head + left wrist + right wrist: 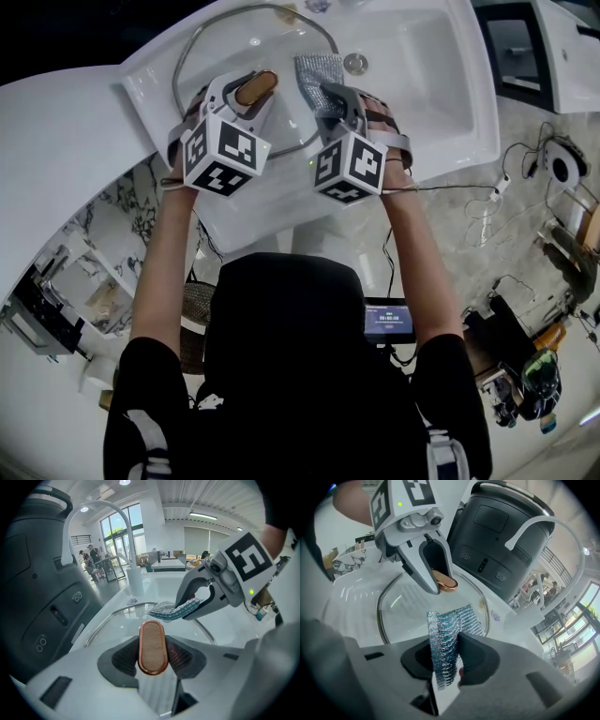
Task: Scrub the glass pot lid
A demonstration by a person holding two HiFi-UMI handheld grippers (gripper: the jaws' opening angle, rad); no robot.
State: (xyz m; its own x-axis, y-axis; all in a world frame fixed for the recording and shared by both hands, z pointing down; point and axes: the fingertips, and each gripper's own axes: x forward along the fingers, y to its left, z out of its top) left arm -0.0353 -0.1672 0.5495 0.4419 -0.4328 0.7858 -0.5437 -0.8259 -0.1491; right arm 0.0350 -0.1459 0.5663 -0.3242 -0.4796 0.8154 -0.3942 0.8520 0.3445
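Scrub step: left fingers (pixel 125 659) clamp copper oval knob (pixel 152 646) of round glass lid (pixel 408 613); right fingers (pixel 480 660) pinch silvery mesh scrubber (pixel 446 648). Next: rub glass ahead.

Head camera steeply above sink (pixel 441 103); left claw (pixel 253 89), right claw (pixel 324 94) cameras close, opposed, sharing lid (pixel 112 620).

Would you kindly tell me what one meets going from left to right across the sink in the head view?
Left rim of the glass lid → brown lid handle → silver mesh scrubber → sink drain.
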